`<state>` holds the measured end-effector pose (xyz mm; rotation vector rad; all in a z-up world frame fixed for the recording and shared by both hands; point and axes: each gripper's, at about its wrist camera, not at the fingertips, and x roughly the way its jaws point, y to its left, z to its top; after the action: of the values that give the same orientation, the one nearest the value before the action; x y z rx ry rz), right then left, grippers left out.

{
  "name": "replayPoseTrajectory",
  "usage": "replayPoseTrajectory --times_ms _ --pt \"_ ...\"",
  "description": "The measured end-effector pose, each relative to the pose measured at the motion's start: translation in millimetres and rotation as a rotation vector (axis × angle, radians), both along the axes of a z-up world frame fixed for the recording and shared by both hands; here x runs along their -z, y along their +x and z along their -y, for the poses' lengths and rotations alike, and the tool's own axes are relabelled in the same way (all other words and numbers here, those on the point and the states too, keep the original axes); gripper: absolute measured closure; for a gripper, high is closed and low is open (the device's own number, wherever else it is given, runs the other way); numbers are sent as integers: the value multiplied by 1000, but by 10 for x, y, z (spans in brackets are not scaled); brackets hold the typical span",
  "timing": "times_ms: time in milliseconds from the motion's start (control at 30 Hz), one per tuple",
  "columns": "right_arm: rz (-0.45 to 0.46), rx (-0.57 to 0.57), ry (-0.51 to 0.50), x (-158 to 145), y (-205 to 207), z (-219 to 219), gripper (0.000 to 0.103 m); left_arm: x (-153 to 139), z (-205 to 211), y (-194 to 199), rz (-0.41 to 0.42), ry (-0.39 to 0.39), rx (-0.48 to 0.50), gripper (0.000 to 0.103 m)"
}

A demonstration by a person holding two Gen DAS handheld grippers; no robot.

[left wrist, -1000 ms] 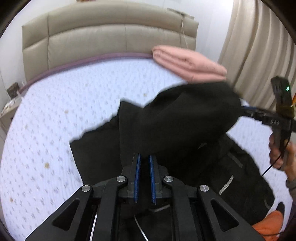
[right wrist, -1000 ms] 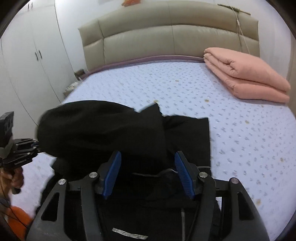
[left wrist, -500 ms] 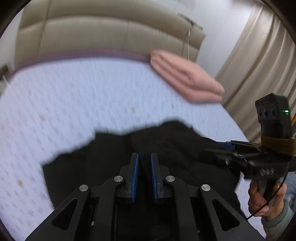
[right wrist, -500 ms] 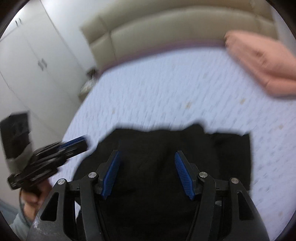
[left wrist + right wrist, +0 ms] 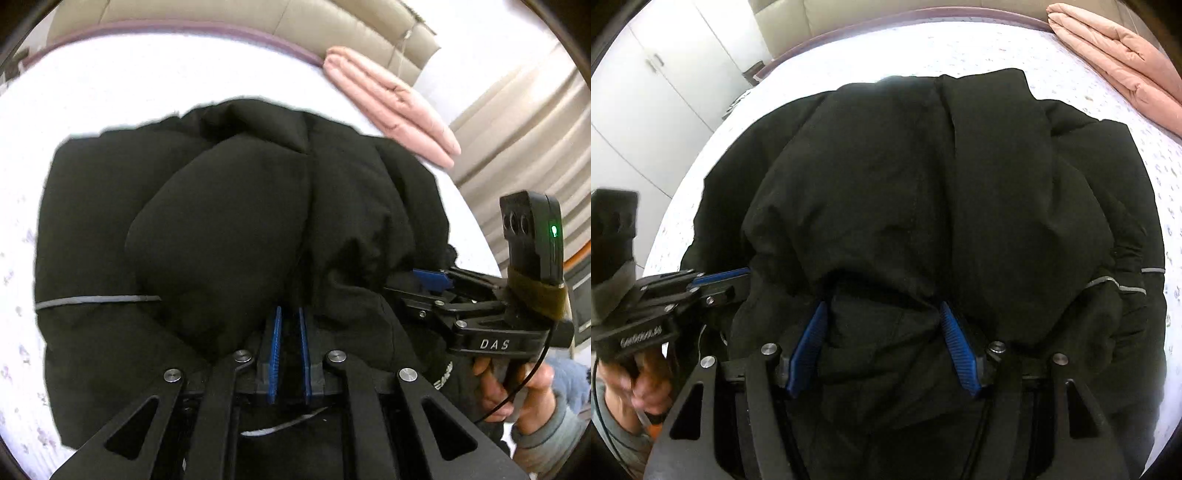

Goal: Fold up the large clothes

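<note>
- My left tongs (image 5: 288, 332) sit narrow at lower centre; whether cloth is pinched, I cannot tell.
- My right tongs (image 5: 882, 332) gape wide, tips buried under the black jacket (image 5: 923, 184).
- The jacket's near edge is cut off.

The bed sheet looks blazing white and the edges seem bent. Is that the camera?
Yes. Left wrist view: the bed sheet is overexposed, its pattern washed out, and the black jacket shows little detail; the rim curves from the fisheye lens. Right wrist view: the same glare up top, and the left gripper looks slightly smeared.

Black gripper frames (image 5: 288, 325), blue ribbed jaws, silver screws, grey sleeve (image 5: 546, 439)
</note>
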<state>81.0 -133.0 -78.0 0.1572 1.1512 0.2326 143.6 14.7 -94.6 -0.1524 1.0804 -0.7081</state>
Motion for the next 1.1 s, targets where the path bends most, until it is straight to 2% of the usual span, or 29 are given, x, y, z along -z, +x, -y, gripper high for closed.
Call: replayPoseTrajectory --times_ms 67,100,167,200,267,300,367,433,467,533,600,700,833,900,967,1100 --pt "27 0 -3 -226 -53 25 38 -213 -45 -75 79 -27 12 93" --pt "73 13 7 -410 -97 66 38 -378 -93 -121 137 -64 3 92" --pt "153 45 33 -646 -85 177 36 -532 -136 -146 185 -122 -31 87" --pt "188 64 47 -753 -78 219 36 -541 -153 -119 184 -134 -45 79" --pt "200 100 58 -807 48 288 36 -396 -188 -11 156 -113 -91 78" --pt "175 122 61 -739 150 314 36 -225 -218 62 111 -96 -115 78" --pt "95 155 81 -490 314 283 38 64 -324 157 23 -116 -158 81" --pt "6 228 51 -154 439 391 47 326 -458 277 -111 -223 -222 97" --pt "-33 264 96 19 463 482 51 384 -519 303 -144 -259 -239 100" --pt "-40 335 191 180 424 630 57 418 -525 318 -155 -267 -217 101" --pt "-43 348 206 164 392 635 57 404 -490 287 -144 -239 -207 101" --pt "-82 339 146 -64 275 518 52 282 -415 286 -121 -175 -174 101" --pt "-75 361 86 -603 -168 440 37 -70 -383 122 -31 -49 -100 99" --pt "-68 387 76 -901 -412 449 36 -236 -312 83 15 -3 -65 97" --pt "-52 409 52 -1164 -542 479 36 -392 -365 4 41 5 -64 96" --pt "0 452 -11 -1672 -804 518 31 -548 -480 -56 24 -37 -74 95"
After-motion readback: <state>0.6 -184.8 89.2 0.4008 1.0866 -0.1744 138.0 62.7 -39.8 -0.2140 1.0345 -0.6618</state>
